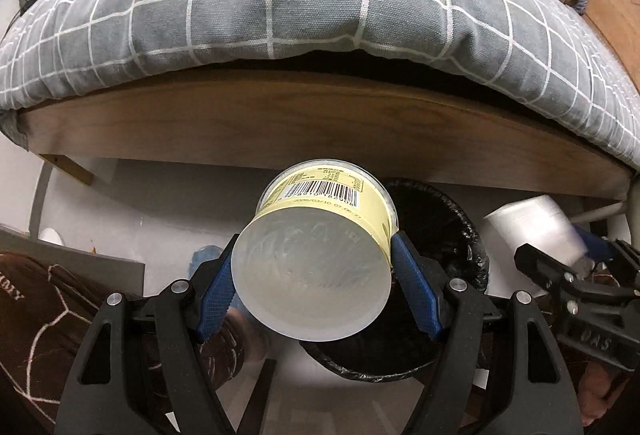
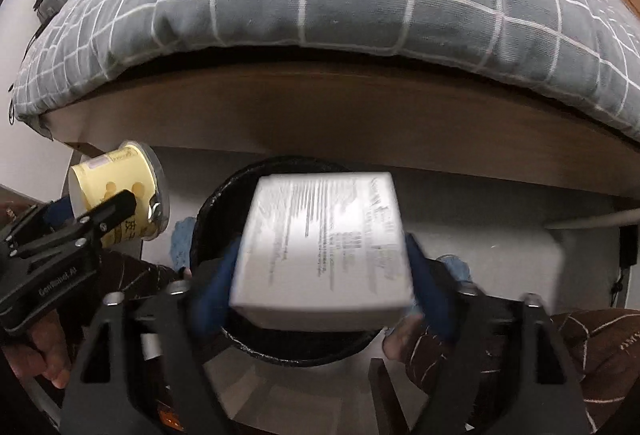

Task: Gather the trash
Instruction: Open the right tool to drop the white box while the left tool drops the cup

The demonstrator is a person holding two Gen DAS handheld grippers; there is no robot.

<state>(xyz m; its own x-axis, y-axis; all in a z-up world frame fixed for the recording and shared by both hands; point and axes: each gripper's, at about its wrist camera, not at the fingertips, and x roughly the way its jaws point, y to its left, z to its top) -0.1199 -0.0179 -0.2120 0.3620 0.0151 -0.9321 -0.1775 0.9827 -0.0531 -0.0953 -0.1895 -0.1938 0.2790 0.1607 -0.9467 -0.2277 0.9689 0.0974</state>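
Blue pads of the left gripper [image 1: 312, 271] sit pressed on both sides of the yellow tub [image 1: 320, 239], so its jaws are clamped on the tub, which is tipped with its frosted base toward the lens.

Landmark: black-lined bin [image 1: 448, 231] on the floor in front of the bed frame [image 1: 280, 123].
- Tub: above the bin's near-left rim, not centred over the mouth.
- White box [image 2: 324, 247]: directly above the bin opening [image 2: 224, 195], between the spread fingers of the right gripper [image 2: 320, 283]. Box is blurred; a gap shows at the right pad, so those jaws read as apart, box seemingly loose.

Judgement: step in hand is the drop.
- Hold the right gripper over the mouth until the box clears.
- Shift the tub further over the bin before parting the left jaws; a release here risks striking the rim.
- Keep the grippers from knocking each other.
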